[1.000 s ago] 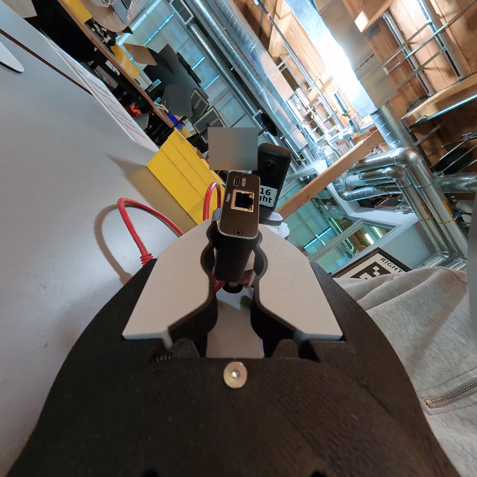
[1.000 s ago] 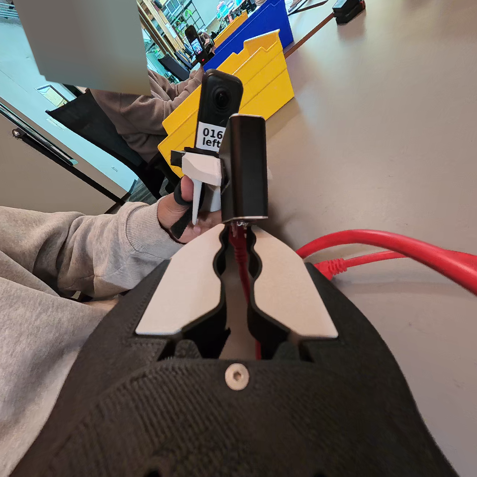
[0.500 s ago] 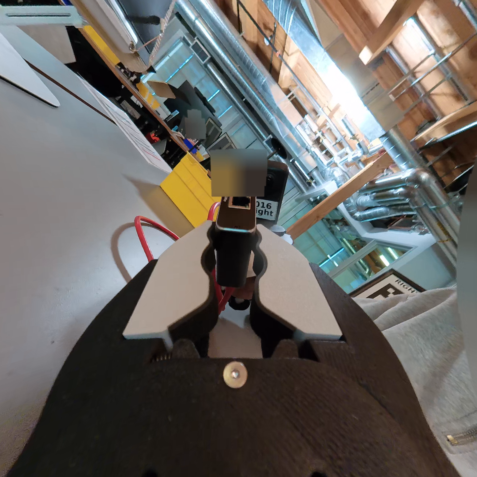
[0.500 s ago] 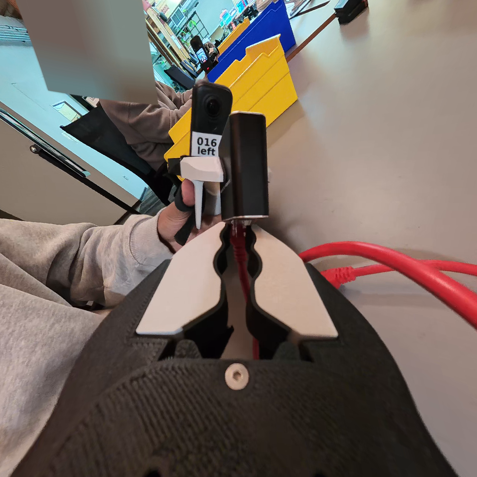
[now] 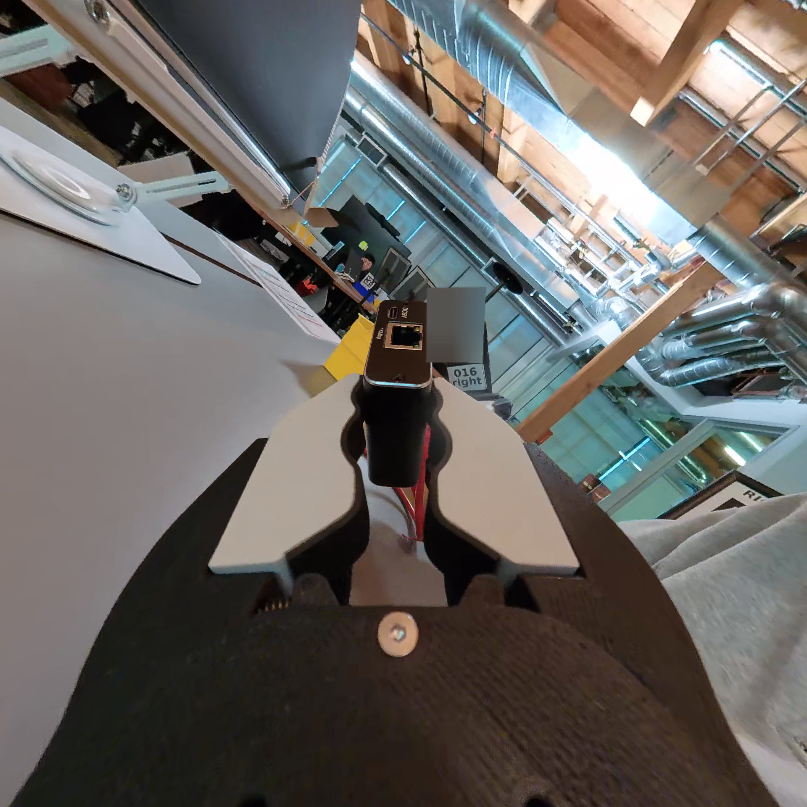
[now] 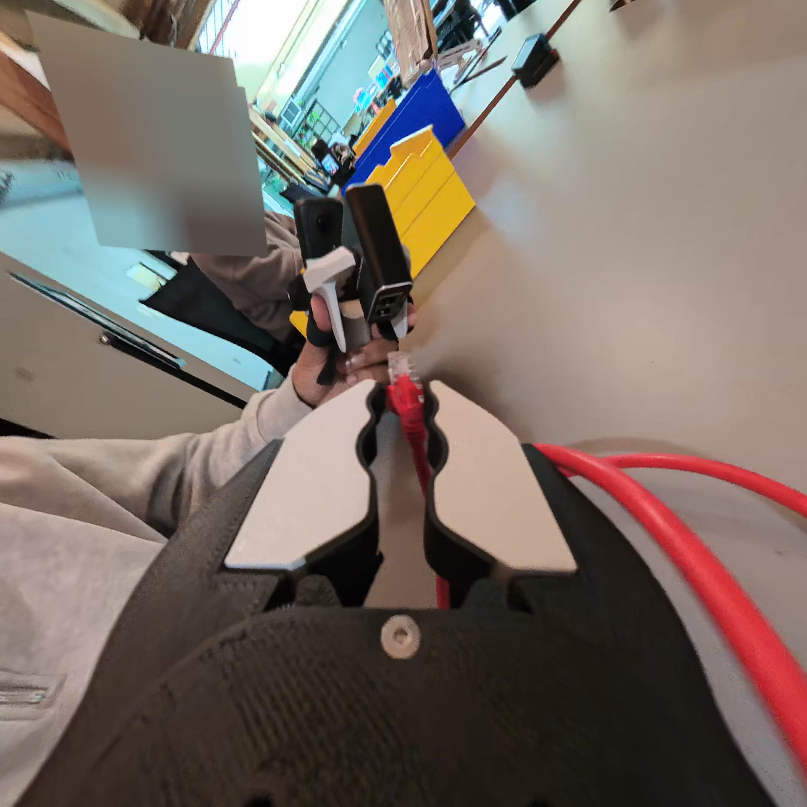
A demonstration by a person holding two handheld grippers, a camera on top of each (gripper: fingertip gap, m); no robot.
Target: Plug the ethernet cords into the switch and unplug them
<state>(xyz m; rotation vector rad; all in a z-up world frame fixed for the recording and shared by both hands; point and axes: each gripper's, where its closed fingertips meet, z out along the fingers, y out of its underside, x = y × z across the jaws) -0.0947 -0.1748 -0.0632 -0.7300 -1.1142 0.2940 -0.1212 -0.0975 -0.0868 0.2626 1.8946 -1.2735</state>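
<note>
right wrist view shows your right gripper [image 6: 402, 395] clamped on the red ethernet cord [image 6: 408, 404], plug out, just short of the small black metal switch [image 6: 381, 251]; left wrist view shows your left gripper [image 5: 396, 399] pinching that switch, one end port empty.

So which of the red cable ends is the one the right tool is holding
The red plug end pinched in the right tool, clear connector pointing at the black switch. The other red cable runs lie loose on the table, right of the tool.

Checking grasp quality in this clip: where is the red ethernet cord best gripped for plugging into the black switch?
On the ribbed boot just behind the clear plug, from behind along the red ethernet cord, as the right gripper has it. That leaves the plug tip free and pointing toward the ports of the black switch.
</note>
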